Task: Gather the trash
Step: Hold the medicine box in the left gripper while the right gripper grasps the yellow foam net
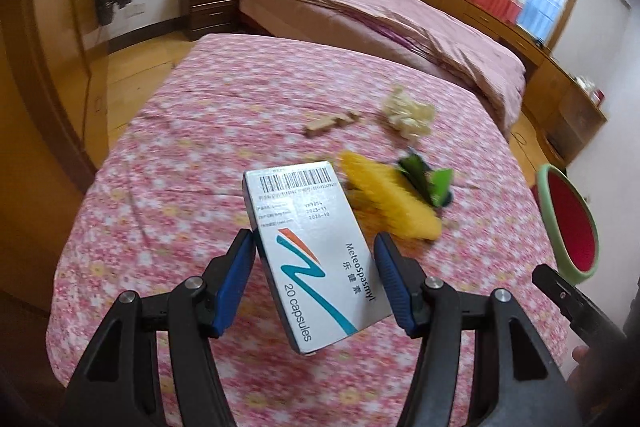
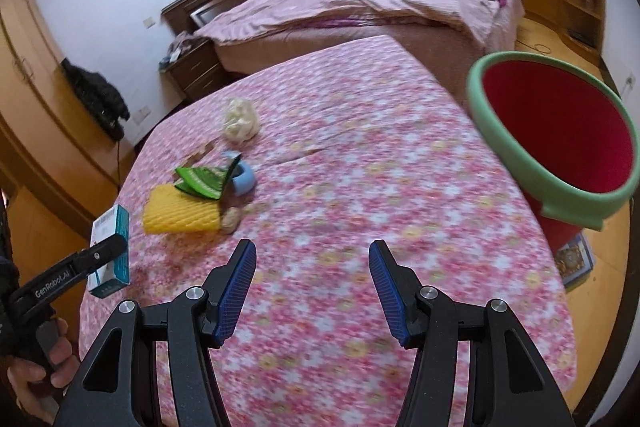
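The box (image 1: 316, 259) is clamped slantwise in the left gripper (image 1: 316, 279), above the table (image 1: 160, 147). The right gripper (image 2: 312, 291) is held apart, empty. Slippage is possible before the bin (image 2: 516, 163) is reached.

We count one white cardboard medicine box (image 1: 316, 259) with a teal and orange stripe. On the pink floral-covered surface (image 2: 360, 227) we count one yellow ribbed sponge (image 2: 180, 213), one torn green foil wrapper (image 2: 204, 181), one pale blue plastic ring (image 2: 244, 181), one crumpled cream tissue wad (image 2: 240, 123), one brown cardboard scrap (image 1: 330, 123) and one small beige shell-like piece (image 2: 232, 219). We count one red bin with a green rim (image 2: 560, 131), and two black grippers with blue pads: the left gripper (image 1: 316, 281) and the right gripper (image 2: 312, 287).
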The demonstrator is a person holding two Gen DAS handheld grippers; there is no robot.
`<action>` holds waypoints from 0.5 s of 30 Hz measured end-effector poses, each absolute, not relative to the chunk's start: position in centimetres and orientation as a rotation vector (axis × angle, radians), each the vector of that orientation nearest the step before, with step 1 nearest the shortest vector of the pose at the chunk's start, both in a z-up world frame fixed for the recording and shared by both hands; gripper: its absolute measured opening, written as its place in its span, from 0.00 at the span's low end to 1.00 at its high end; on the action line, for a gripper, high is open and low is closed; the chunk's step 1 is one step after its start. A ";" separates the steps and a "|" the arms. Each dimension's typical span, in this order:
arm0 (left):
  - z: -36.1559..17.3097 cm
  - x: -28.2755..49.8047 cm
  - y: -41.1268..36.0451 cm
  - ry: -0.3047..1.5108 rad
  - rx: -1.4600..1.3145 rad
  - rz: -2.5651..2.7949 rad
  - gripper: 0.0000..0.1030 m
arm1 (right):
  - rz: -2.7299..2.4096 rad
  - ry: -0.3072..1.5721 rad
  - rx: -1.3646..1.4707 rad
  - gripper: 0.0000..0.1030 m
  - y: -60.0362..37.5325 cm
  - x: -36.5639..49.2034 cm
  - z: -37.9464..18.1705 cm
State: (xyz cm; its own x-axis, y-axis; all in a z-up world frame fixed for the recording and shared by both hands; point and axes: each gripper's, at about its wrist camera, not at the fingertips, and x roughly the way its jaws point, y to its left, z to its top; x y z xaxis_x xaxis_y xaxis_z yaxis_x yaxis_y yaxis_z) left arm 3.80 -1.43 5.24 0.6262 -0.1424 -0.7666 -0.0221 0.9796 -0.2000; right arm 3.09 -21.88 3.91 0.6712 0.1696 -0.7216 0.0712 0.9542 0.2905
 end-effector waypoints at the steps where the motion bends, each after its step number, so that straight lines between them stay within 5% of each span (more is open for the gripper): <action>1: 5.2 3.9 -1.1 0.890 -0.199 -0.059 0.60 | 0.069 0.844 0.304 0.58 -21.3 3.5 3.9; 15: 3.0 4.8 3.4 0.908 -0.255 0.031 0.60 | 0.224 0.908 0.116 0.59 -12.7 7.3 2.8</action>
